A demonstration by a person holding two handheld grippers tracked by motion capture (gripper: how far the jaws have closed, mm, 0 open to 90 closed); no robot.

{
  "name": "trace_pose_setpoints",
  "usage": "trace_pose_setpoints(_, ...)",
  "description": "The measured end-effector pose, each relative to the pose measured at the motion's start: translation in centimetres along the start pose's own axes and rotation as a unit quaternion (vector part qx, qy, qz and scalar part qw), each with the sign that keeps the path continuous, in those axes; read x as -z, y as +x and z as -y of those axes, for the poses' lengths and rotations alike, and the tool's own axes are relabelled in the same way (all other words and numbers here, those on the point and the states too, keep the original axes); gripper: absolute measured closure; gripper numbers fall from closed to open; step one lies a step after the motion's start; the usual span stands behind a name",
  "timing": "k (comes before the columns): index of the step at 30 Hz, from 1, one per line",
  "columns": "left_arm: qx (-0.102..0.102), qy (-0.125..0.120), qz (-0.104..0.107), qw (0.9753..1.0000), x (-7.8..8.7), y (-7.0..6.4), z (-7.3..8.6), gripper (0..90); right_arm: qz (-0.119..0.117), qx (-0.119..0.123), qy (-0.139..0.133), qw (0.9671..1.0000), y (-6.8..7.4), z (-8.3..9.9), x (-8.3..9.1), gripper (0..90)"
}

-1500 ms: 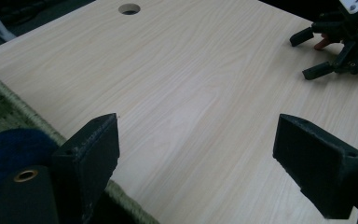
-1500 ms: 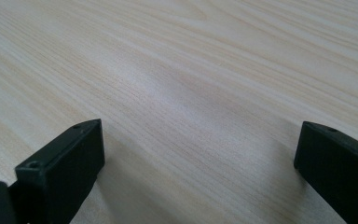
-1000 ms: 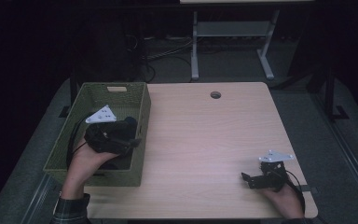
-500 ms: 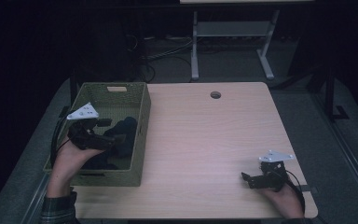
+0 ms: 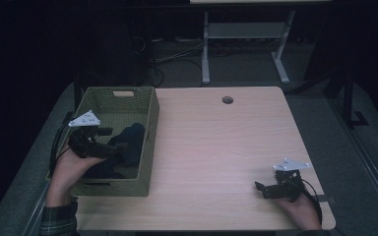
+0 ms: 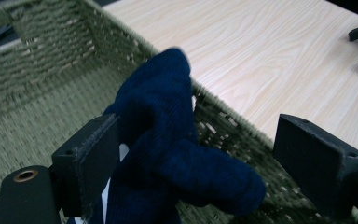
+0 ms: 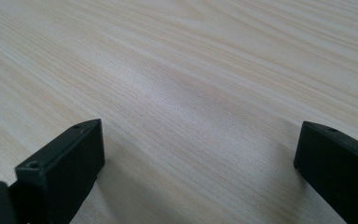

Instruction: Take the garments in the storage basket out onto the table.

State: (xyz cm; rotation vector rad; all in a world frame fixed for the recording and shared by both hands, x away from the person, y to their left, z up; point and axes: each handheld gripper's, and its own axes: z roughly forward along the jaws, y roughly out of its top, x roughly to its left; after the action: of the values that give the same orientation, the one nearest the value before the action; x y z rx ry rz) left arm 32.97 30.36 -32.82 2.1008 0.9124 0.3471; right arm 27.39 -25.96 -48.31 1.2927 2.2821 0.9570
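Left gripper fingers stand wide apart, gripping nothing; the navy cloth lies between them, inside the basket. Risk: closing may snag the basket's woven wall. Right gripper fingers open, empty, well clear of basket.

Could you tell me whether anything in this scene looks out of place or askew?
Only one thing stands out: the dark blue cloth in the basket is bunched up and pokes above the rim by the table-side wall, between the open jaws of the left gripper. The right gripper rests open on the bare table.
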Motion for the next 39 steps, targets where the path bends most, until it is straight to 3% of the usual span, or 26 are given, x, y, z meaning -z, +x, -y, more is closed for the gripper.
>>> trace_pose_setpoints(6, 0.012, 0.008, -0.003, 0.9999, -0.5, 0.8, 0.7, 14.0, 0.001, -0.001, 0.0, 1.0, 0.0, 0.0, 0.0, 1.3)
trace_pose_setpoints(11, 0.016, 0.029, -0.009, 0.9994, -1.2, 1.4, 1.3, 13.9, 0.001, 0.0, 0.0, 1.0, 0.0, 0.0, 0.0, 1.3)
trace_pose_setpoints(24, 0.032, 0.062, 0.008, 0.9975, -2.9, 2.0, 2.2, 13.9, 0.001, -0.001, 0.0, 1.0, 0.0, 0.0, 0.0, 1.2)
trace_pose_setpoints(31, 0.027, 0.073, 0.009, 0.9969, -3.1, 1.9, 2.2, 15.0, 0.001, -0.001, 0.0, 1.0, 0.0, 0.0, 0.0, 1.3)
trace_pose_setpoints(33, 0.022, 0.077, 0.017, 0.9967, -3.3, 1.9, 2.2, 21.4, 0.001, -0.001, 0.0, 1.0, 0.0, 0.0, 0.0, 1.3)
trace_pose_setpoints(39, 0.009, 0.09, 0.014, 0.9958, -3.3, 1.9, 2.2, 33.5, 0.001, -0.001, 0.0, 1.0, 0.0, 0.0, 0.0, 1.3)
